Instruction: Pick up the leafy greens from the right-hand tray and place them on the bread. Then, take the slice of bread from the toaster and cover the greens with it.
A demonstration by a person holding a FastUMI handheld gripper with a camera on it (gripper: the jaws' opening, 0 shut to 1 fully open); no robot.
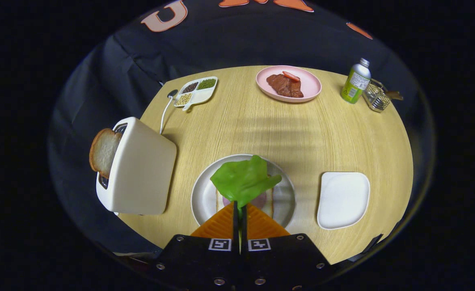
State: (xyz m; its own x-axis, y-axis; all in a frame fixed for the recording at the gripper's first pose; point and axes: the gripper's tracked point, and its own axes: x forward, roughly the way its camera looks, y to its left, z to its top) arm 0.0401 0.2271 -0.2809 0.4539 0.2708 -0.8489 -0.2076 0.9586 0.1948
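The leafy greens (243,180) hang pinched at their stem end between my two fingers, the leaf fanned out just ahead of the tips and hovering over the bread (268,201) on the round plate (203,193). My gripper (239,208) is clamped on the leaf — the fingers stand almost together with only the thin stem between them. I judge I am in the first half of the job: the greens are off the right-hand tray (343,199), which sits bare beside the plate, but not yet laid down. Something pinkish shows on the bread under the leaf; I can't tell what.

Next I'd lower until the leaf rests on the bread, then let go without dragging it off-centre. After that comes the slice of bread (103,150) standing out of the toaster (140,169), left of the plate — a turn and a reach away.

I'm pointing forward and down at the plate, fingers level, above the table (241,125) near its front edge.
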